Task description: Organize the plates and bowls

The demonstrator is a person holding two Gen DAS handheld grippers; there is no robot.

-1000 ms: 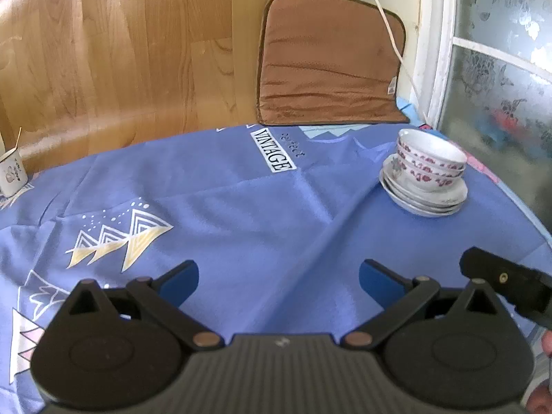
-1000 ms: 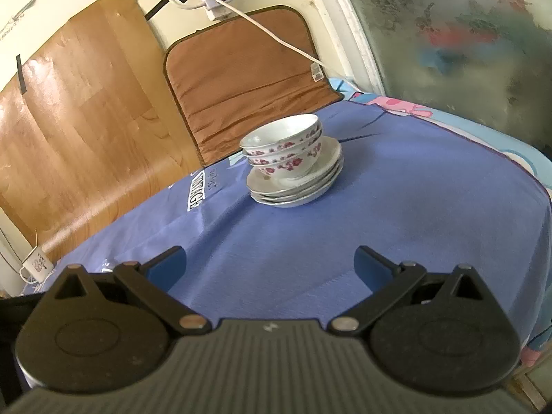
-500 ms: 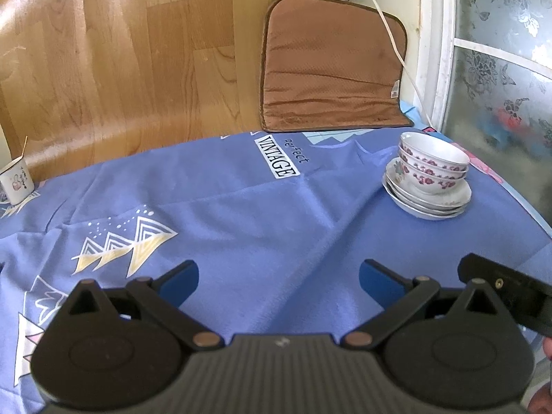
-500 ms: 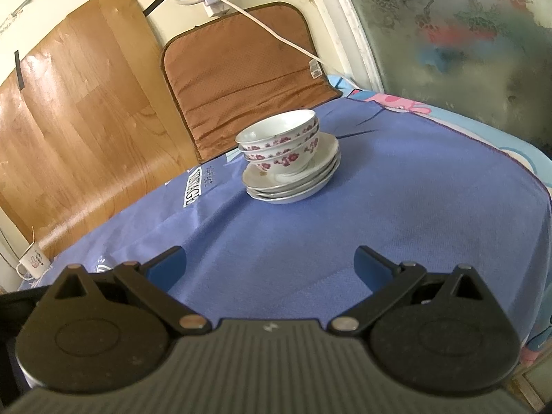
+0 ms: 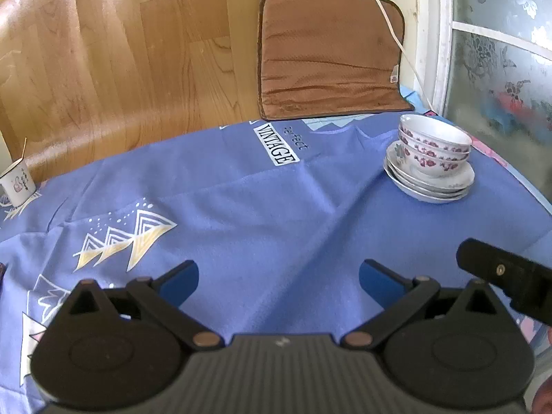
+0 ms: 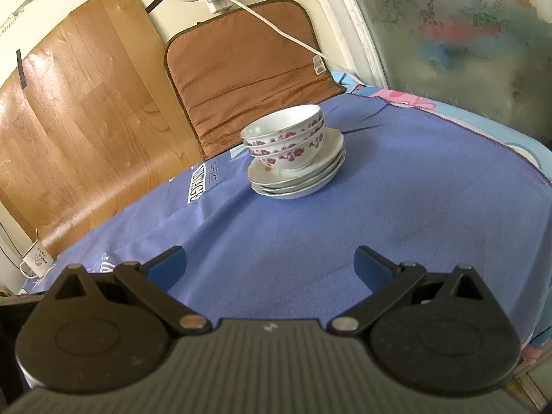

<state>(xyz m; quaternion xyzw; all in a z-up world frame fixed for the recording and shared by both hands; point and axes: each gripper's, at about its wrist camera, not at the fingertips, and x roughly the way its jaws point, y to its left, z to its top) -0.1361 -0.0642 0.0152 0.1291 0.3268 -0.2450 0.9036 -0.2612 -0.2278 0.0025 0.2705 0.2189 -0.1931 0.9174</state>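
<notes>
Left jaws: the left gripper (image 5: 277, 281) is spread wide, its blue-padded fingers (image 5: 179, 281) well apart, holding nothing and hanging above the cloth.
Right jaws: the right gripper (image 6: 269, 267) is likewise released and empty, touching nothing; part of its black body shows at the right edge of the left wrist view.
Bowls: three nested bowls (image 6: 286, 139) with red flower trim sit upright, one inside another.
Plates: the bowls rest on a stack of white plates (image 6: 303, 181), toward the far right of the table, well apart from both grippers.
Surface: a blue tablecloth (image 5: 241, 207) with a "VINTAGE" label and triangle prints, lightly creased.
Room: a brown cushion (image 5: 327, 55) leans against the wall behind the table, a white cable (image 6: 276, 29) running across it; wood-grain panelling (image 5: 120, 51) to the left; a patterned frosted window (image 6: 465, 34) to the right; a small mug (image 5: 17, 183) at the table's far left edge.
Change: compared with half a second ago, the stack appears slightly nearer in both views; jaws unchanged in spread.
</notes>
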